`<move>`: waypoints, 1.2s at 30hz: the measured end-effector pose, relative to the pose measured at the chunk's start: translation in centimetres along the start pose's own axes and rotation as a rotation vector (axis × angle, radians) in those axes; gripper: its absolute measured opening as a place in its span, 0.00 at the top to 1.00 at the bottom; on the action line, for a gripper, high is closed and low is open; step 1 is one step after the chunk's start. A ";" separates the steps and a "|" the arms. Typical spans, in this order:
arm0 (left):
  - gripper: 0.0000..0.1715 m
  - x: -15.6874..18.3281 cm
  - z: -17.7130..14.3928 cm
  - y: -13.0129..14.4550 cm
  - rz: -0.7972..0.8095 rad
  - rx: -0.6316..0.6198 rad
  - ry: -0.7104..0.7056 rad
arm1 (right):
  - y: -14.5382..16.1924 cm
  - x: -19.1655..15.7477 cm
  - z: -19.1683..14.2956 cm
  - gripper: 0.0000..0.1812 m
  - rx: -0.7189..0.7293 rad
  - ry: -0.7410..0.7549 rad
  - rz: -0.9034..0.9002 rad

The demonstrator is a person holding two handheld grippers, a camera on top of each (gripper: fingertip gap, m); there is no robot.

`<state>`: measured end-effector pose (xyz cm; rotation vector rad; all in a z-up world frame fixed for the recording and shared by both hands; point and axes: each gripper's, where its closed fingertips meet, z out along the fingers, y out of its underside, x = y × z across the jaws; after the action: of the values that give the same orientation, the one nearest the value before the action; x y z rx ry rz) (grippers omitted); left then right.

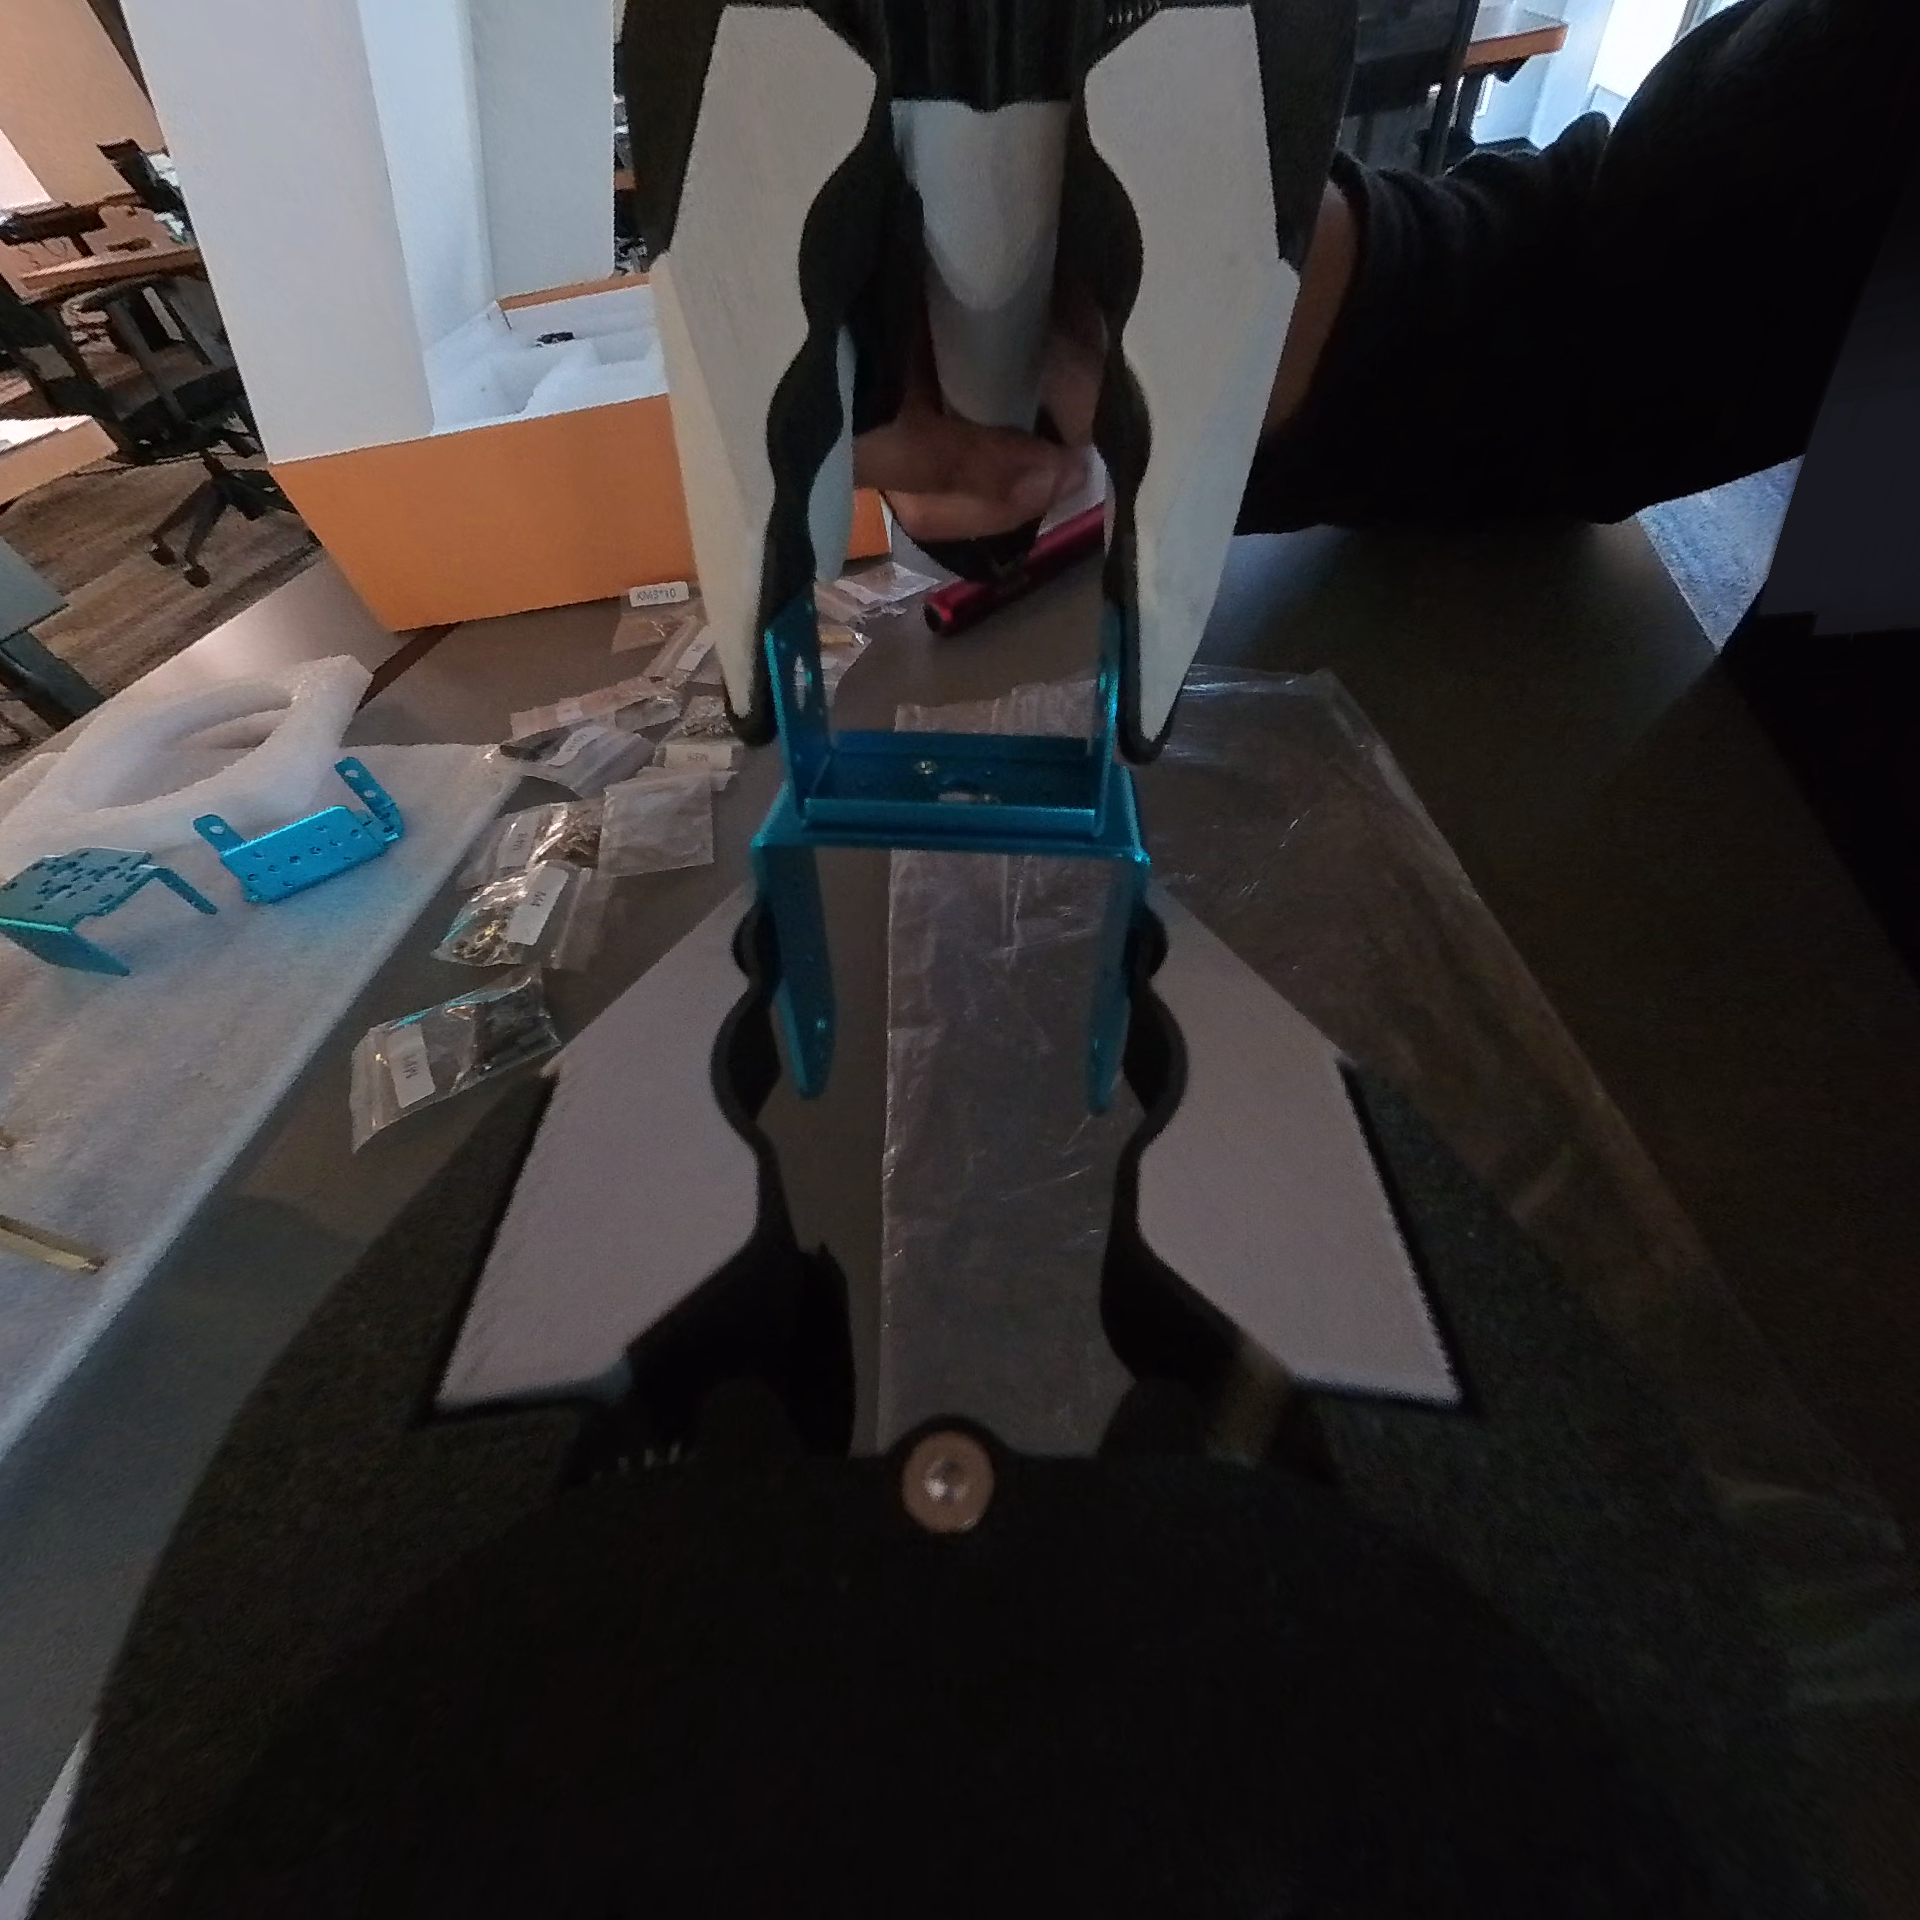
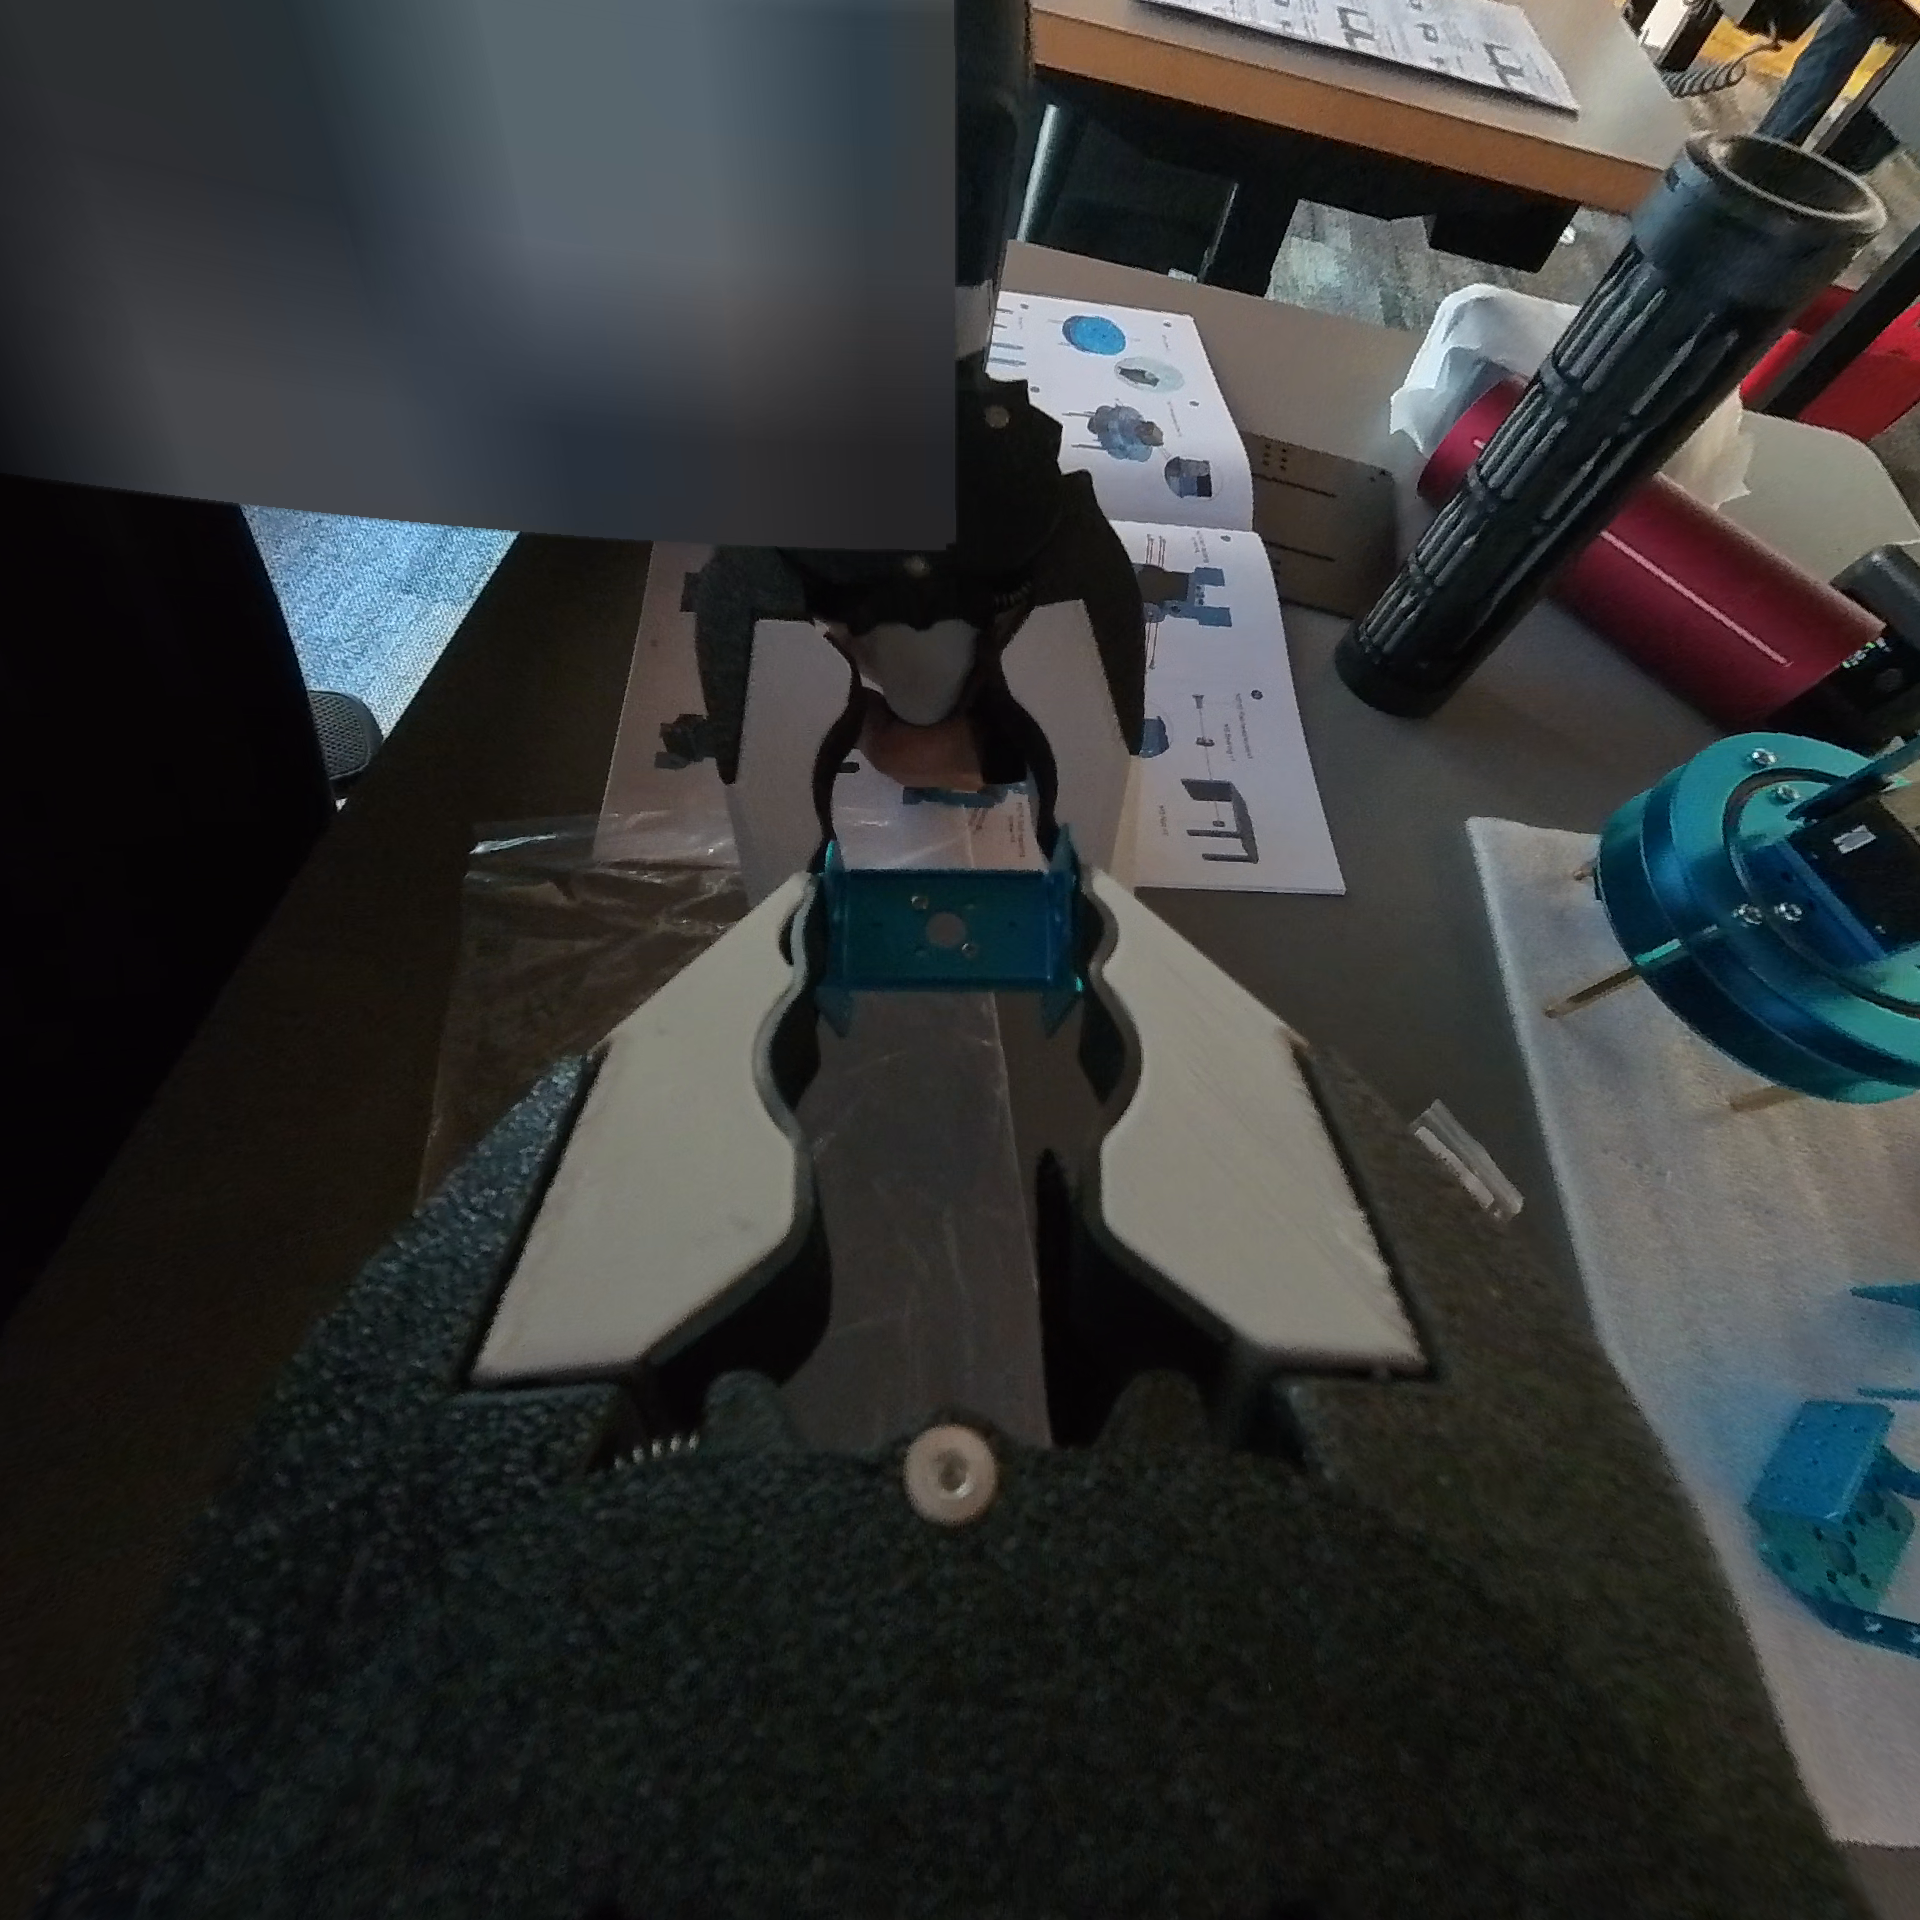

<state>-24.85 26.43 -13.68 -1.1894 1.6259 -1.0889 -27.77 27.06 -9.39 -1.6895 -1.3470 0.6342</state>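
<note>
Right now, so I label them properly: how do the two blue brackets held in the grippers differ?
Seen from the left wrist view, the near bracket is held by the left gripper; the far bracket is held by the right gripper. The near bracket's legs point toward that camera, the far bracket's away. Both are blue perforated U-shapes, bases back to back.

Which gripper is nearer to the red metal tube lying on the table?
Right. The red tube lies just behind the right gripper. The left gripper is farther back, across the two joined blue brackets they grip.

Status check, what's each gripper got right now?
Left gripper shut on lower blue bracket. Right gripper shut on upper blue bracket. Brackets back to back above plastic sheet.
</note>
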 end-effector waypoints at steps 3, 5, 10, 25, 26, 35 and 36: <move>0.62 -0.1 0.0 -0.1 -0.001 0.008 -0.003 | 0.0 0.1 0.1 0.73 -0.005 0.020 -0.006; 0.62 -0.2 -0.1 -0.3 -0.007 0.023 -0.007 | -0.2 0.1 0.0 0.64 -0.011 0.034 -0.011; 0.61 -0.4 -0.3 -0.7 -0.012 0.048 -0.014 | -0.9 1.0 -1.6 0.57 0.012 0.102 -0.014; 0.62 -0.5 -0.8 -2.5 -0.009 0.150 -0.055 | 1.9 -3.1 -1.3 0.74 0.245 -0.165 0.431; 0.62 -0.3 -0.8 -2.7 -0.035 0.159 -0.041 | 1.8 -3.1 -1.1 0.77 0.249 -0.134 0.391; 0.62 0.5 -1.1 -4.5 -0.177 0.244 0.029 | 1.9 -4.0 0.8 0.95 0.227 0.083 0.162; 0.62 0.7 -1.1 -4.4 -0.173 0.240 0.034 | 2.0 -3.9 0.9 0.97 0.220 0.105 0.153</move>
<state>-24.87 25.18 -9.23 -1.1719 1.3902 -1.3788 -28.58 23.51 -11.98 -1.6315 -1.0420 0.7425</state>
